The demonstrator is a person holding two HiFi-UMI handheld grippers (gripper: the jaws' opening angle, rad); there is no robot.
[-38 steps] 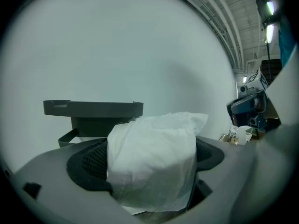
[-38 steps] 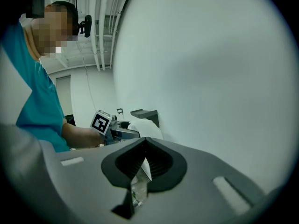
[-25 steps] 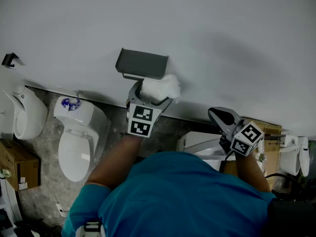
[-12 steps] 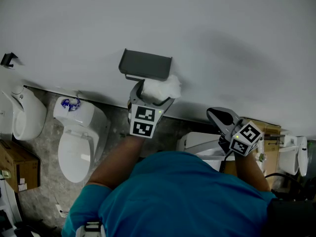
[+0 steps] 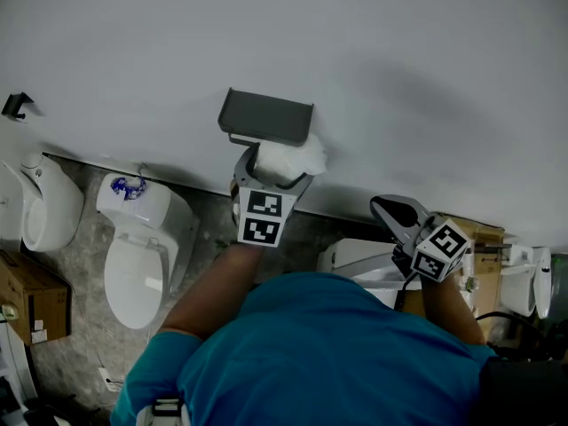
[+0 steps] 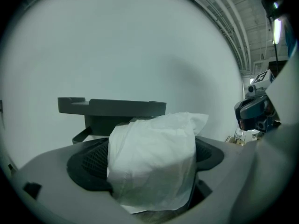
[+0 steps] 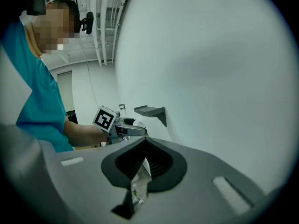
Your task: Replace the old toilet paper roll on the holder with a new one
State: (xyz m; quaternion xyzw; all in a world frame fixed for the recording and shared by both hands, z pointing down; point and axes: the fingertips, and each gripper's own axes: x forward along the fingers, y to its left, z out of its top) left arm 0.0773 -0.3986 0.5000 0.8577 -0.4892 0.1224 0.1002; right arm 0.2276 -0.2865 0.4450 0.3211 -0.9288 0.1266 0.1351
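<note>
- The person's teal shirt (image 5: pixel 328 353) fills the bottom of the head view, with one forearm reaching out to each of the two grippers.
- Each gripper carries one marker cube, two in all: one on the left (image 5: pixel 260 217) and one on the right (image 5: pixel 441 249).
- The right gripper (image 7: pixel 142 164) is held low and to the right, away from the wall. Its jaws are pressed together on a thin wrapper scrap (image 7: pixel 139 183). Only the right gripper view shows the scrap; from the head view the jaws just look closed.
- The left gripper (image 5: pixel 273 171) is raised to the wall, its jaws spread wide and clamped on either side of the single toilet paper roll (image 6: pixel 152 157). The roll is white, and its covering is crumpled.
- The roll sits just below the one dark grey holder (image 6: pixel 112 107), very near it. The left gripper view shows the holder's flat top shelf and a bar underneath. I cannot tell whether the roll touches the bar.
- Behind it all is the plain white wall (image 5: pixel 399 60).
- Farthest down, only the head view shows the floor (image 5: pixel 84 282). A white toilet (image 5: pixel 138 238) stands there with its lid down, among other white fixtures that are partly cut off. There are also two cardboard boxes, one at the left (image 5: pixel 31 307) and one at the right (image 5: pixel 484 233).
</note>
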